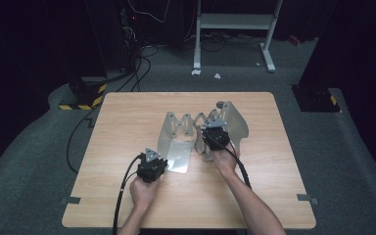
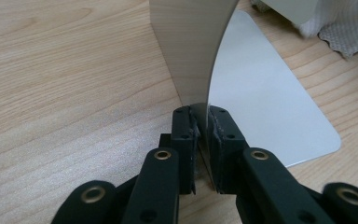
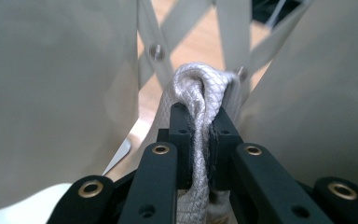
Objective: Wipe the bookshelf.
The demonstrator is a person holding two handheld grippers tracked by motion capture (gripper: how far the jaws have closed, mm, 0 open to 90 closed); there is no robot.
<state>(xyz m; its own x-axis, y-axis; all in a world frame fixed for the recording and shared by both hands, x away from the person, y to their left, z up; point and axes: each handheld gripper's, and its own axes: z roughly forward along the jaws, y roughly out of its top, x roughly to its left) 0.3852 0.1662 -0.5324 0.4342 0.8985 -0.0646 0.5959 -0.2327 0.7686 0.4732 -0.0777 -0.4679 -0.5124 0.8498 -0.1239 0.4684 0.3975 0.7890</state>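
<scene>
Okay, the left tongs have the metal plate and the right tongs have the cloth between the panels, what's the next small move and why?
Probably ease the right tongs further down, lowering the white cloth between the two upright panels of the folding metal rack. The cloth is pinched and already sits between the panels, while the left tongs clamp the rack's end plate, seemingly steadying it.

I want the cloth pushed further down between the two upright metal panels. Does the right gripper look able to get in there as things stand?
Probably yes: the right gripper, its jaws shut on the cloth, already sits between the panels, with the scissor-lattice links ahead. The left gripper clamps the left panel's edge.
</scene>
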